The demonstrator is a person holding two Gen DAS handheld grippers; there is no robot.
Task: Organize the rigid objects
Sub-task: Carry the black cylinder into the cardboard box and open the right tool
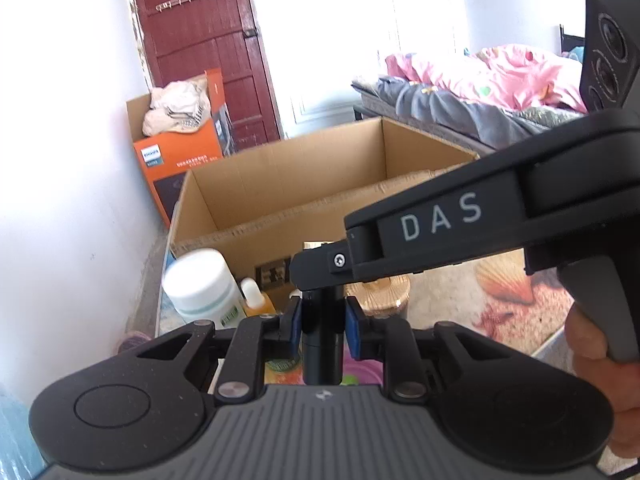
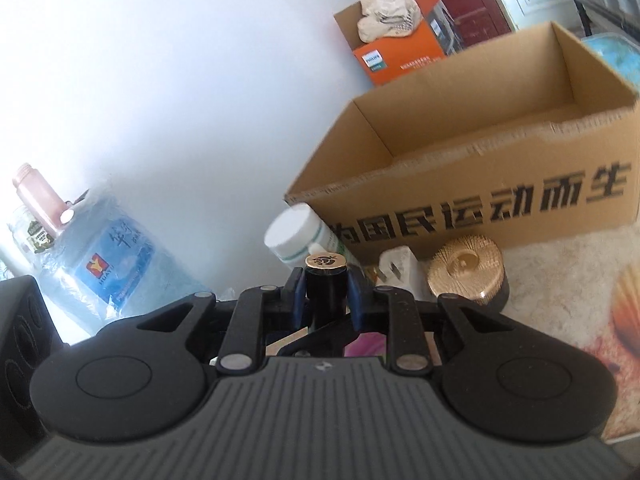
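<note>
A black cylindrical tube (image 1: pixel 322 344) with a gold cap (image 2: pixel 325 261) stands upright between both grippers. My left gripper (image 1: pixel 323 326) is shut on its lower body. My right gripper (image 2: pixel 325 294) is shut on its upper part, and its body crosses the left wrist view (image 1: pixel 452 220). An open, empty cardboard box (image 1: pixel 304 184) stands just behind; it also shows in the right wrist view (image 2: pixel 480 196). In front of the box stand a white-lidded jar (image 1: pixel 198 280), a small amber bottle (image 1: pixel 256 300) and a gold-lidded jar (image 2: pixel 466 276).
A white plug adapter (image 2: pixel 400 270) lies by the gold-lidded jar. An orange box (image 1: pixel 180 160) with cloth stands by the red door (image 1: pixel 208 48). A blue water jug (image 2: pixel 100 264) and a pink bottle (image 2: pixel 38 200) are at left. A bed (image 1: pixel 480 92) is at right.
</note>
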